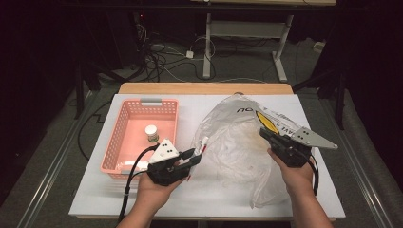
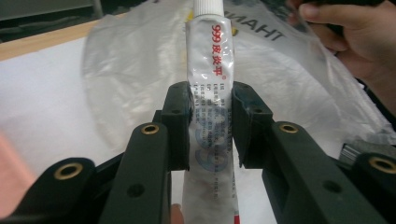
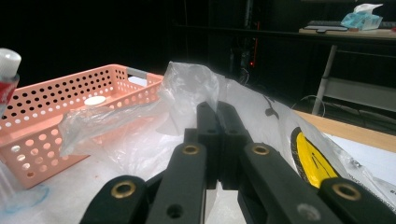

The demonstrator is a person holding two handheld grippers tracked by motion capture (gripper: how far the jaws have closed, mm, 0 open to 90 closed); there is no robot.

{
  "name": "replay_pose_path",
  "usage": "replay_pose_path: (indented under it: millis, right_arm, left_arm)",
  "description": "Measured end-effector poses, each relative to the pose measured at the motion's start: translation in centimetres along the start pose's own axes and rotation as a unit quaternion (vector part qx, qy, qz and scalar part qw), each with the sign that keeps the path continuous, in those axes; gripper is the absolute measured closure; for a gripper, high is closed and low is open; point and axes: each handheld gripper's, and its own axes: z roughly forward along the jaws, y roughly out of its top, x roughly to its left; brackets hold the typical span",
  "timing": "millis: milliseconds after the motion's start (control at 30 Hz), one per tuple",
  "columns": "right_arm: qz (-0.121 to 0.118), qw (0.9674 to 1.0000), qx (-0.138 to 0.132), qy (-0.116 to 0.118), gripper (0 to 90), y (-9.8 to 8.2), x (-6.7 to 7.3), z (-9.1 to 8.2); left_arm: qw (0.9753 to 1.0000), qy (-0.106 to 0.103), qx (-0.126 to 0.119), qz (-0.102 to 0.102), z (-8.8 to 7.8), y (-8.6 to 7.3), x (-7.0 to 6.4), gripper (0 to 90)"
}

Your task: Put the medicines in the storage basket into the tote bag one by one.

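A white ointment tube with red print and a white cap stands between the jaws of my left gripper, whose pads press on its sides. In the high view the left gripper sits just right of the pink basket, with the tube pointing toward the clear plastic bag. My right gripper is shut on the bag's right side. In the right gripper view its jaws meet on a pinched, lifted fold of the bag.
A small white-lidded jar stands inside the pink basket. The white mat covers a wooden table. Cables and a desk frame lie on the dark floor beyond.
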Motion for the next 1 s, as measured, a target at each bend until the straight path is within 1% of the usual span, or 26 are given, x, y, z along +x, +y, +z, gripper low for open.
replay_pose_path:
  millis: [100,167,267,367,500,600,667,733,867,1000]
  right_arm:
    - [0.001,1.0000,0.000,0.002,90.0,0.0,0.0,0.0]
    - [0.003,1.0000,0.000,0.001,90.0,-0.1,0.0,0.0]
    - [0.005,1.0000,0.000,0.001,90.0,-0.1,0.0,0.0]
    - [0.002,1.0000,-0.001,0.002,90.0,-0.1,0.0,0.0]
    - [0.002,1.0000,-0.001,0.003,90.0,0.0,0.0,-0.1]
    - [0.002,1.0000,-0.002,0.004,90.0,0.0,0.1,-0.1]
    - [-0.001,1.0000,-0.002,0.005,90.0,0.0,0.2,-0.1]
    - [-0.001,1.0000,-0.002,0.005,90.0,0.0,0.3,-0.1]
    - [-0.002,1.0000,0.000,0.005,90.0,0.0,0.4,-0.2]
    - [-0.005,1.0000,-0.002,0.005,90.0,0.1,0.6,-0.3]
  left_arm:
    - [0.9998,-0.011,0.008,0.011,1.3,0.2,-1.1,68.7]
    - [0.9997,-0.017,0.012,0.011,2.4,0.3,-1.5,68.7]
    - [0.9994,-0.026,0.022,0.009,4.1,0.3,-1.9,68.7]
    - [0.9992,-0.030,0.026,0.006,5.6,0.4,-2.0,68.7]
    - [0.9995,-0.023,0.023,-0.002,7.2,0.7,-1.7,68.7]
    - [0.9995,-0.016,0.028,-0.006,8.2,0.9,-1.2,68.7]
    - [0.9995,-0.013,0.029,-0.009,8.7,1.0,-0.9,68.7]
    - [0.9993,-0.015,0.032,-0.010,9.1,1.3,-0.6,68.7]
    - [0.9989,-0.009,0.045,-0.010,10.0,1.7,0.1,68.7]
    - [0.9985,-0.008,0.051,-0.016,10.7,2.1,0.7,68.7]
